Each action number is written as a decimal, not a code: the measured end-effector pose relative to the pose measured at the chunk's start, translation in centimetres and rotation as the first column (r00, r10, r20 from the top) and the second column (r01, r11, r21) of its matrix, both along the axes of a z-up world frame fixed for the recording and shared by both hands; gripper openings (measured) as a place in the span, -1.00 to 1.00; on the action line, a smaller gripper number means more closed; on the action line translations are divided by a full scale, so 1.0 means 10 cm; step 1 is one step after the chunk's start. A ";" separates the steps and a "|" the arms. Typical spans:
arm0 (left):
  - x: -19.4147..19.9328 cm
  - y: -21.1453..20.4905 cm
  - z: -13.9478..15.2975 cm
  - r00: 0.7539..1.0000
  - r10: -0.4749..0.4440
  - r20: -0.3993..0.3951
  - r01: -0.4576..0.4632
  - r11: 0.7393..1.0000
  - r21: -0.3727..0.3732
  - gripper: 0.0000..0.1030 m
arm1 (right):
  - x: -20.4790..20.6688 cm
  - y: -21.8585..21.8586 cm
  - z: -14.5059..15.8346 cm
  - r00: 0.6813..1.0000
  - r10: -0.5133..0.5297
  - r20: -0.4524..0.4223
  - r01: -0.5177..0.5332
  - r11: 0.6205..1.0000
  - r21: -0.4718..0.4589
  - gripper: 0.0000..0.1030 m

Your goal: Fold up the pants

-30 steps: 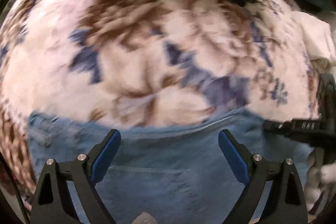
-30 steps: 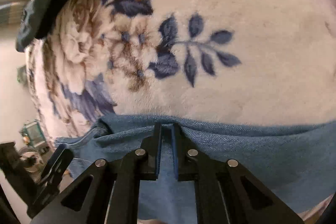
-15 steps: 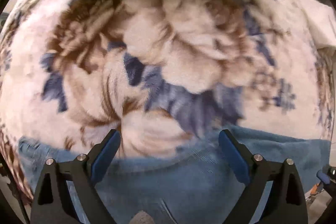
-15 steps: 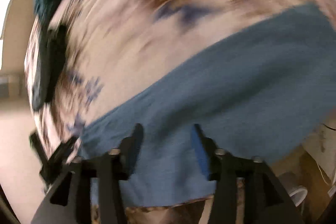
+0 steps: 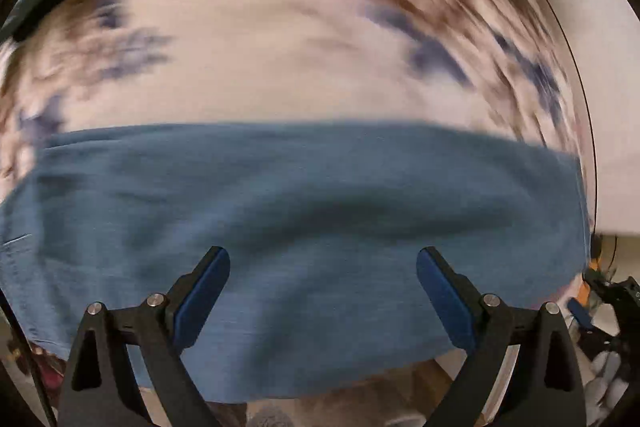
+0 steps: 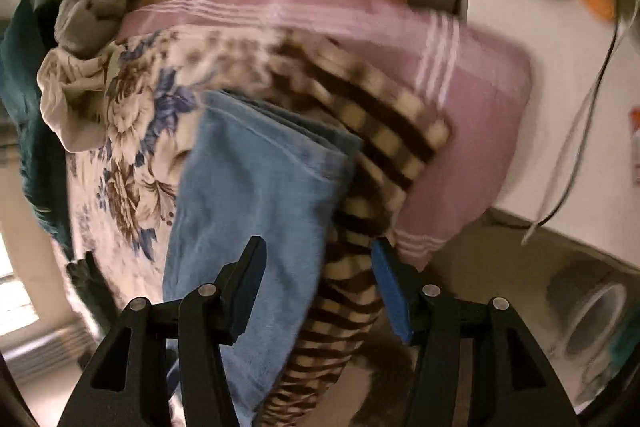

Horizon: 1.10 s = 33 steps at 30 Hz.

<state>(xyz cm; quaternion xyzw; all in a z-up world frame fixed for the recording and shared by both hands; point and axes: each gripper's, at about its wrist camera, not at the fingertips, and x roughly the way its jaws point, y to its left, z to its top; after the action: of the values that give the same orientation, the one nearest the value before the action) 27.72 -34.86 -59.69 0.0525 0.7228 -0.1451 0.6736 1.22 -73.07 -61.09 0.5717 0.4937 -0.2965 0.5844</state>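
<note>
The blue denim pants (image 5: 304,227) are being shown lying folded on a floral blanket (image 5: 280,59), with a straight fold edge running across the left wrist view and bare blanket lying open beyond it. The left gripper (image 5: 322,267) is being held over the denim with its jaws spread wide and nothing between them. In the right wrist view the pants (image 6: 256,195) are being seen as a stacked, layered rectangle, its folded edges bunched at the far right corner. The right gripper (image 6: 318,259) is being held released as well, jaws apart, above the near edge of the denim and apart from it.

The cloth is being rendered as soft, faintly ribbed denim; the blanket is plush, cream with brown and navy flowers. Both views are being smeared by blur.

Just beside the pants on the right, a brown-and-cream checked cloth (image 6: 384,123) is being seen draped over the bed's edge, with a pink striped blanket (image 6: 472,115) behind it. A crumpled grey garment (image 6: 88,15) and a dark teal cloth (image 6: 24,99) are lying at the far left. A white wall (image 5: 592,67) is closing in the far side.
</note>
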 end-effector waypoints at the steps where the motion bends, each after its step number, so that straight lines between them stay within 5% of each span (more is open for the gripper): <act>1: -0.04 -0.15 -0.05 1.000 -0.025 -0.013 0.025 1.000 0.011 0.86 | 0.00 0.04 -0.10 1.000 0.010 0.009 -0.010 1.000 0.016 0.12; 5: -0.15 -0.61 -0.28 0.993 -0.118 -0.028 0.120 0.989 0.089 0.86 | 0.08 0.28 -0.41 0.995 0.049 0.091 -0.051 0.998 0.021 0.12; 10: -0.02 -0.72 -0.39 0.991 -0.133 -0.017 0.134 0.977 0.165 0.86 | 0.29 0.51 -0.19 0.960 0.126 0.250 -0.108 0.990 -0.087 0.04; 16: 0.30 -0.75 -0.46 0.996 -0.087 -0.026 0.090 0.978 0.188 0.86 | 0.10 0.17 -0.27 0.972 -0.037 0.231 0.054 0.996 -0.068 0.05; 18: 0.36 -0.82 -0.48 0.995 -0.094 -0.023 0.096 0.976 0.196 0.86 | 0.05 0.04 -0.27 0.978 -0.041 0.207 0.063 0.993 -0.101 0.15; 21: 0.41 -0.98 -0.48 0.995 -0.099 -0.026 0.103 0.977 0.189 0.86 | 0.05 -0.11 -0.47 0.971 -0.044 0.235 0.051 0.998 -0.023 0.19; 24: 0.38 -1.08 -0.47 0.994 -0.106 -0.022 0.108 0.977 0.184 0.86 | 0.10 -0.14 -0.54 0.969 -0.015 0.246 0.020 1.000 -0.020 0.13; 25: 0.39 -1.11 -0.48 0.994 -0.108 -0.021 0.110 0.976 0.186 0.86 | 0.15 -0.12 -0.49 0.964 0.018 0.264 -0.001 0.998 -0.066 -0.13; 26: 0.38 -1.13 -0.48 0.994 -0.109 -0.019 0.110 0.976 0.188 0.86 | 0.21 -0.11 -0.44 0.963 0.055 0.265 -0.028 0.994 -0.104 -0.20; 28: 0.39 -1.16 -0.50 0.994 -0.111 -0.018 0.112 0.975 0.190 0.86 | 0.35 -0.05 -0.33 0.950 0.130 0.283 -0.085 0.983 -0.165 -0.20; 31: 0.43 -1.14 -0.55 0.994 -0.104 -0.029 0.108 0.977 0.185 0.88 | 0.51 0.00 -0.35 0.924 0.163 0.346 -0.125 0.984 -0.131 -0.20; 33: 0.48 -1.12 -0.61 0.994 -0.105 -0.042 0.111 0.976 0.186 0.94 | 0.59 0.04 -0.37 0.932 0.191 0.307 -0.154 0.978 -0.141 -0.20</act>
<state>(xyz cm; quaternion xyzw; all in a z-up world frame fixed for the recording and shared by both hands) 32.54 -46.07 -65.77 0.1528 0.7401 -0.1131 0.6450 7.11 -72.64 -64.78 0.5320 0.4234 -0.1754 0.7120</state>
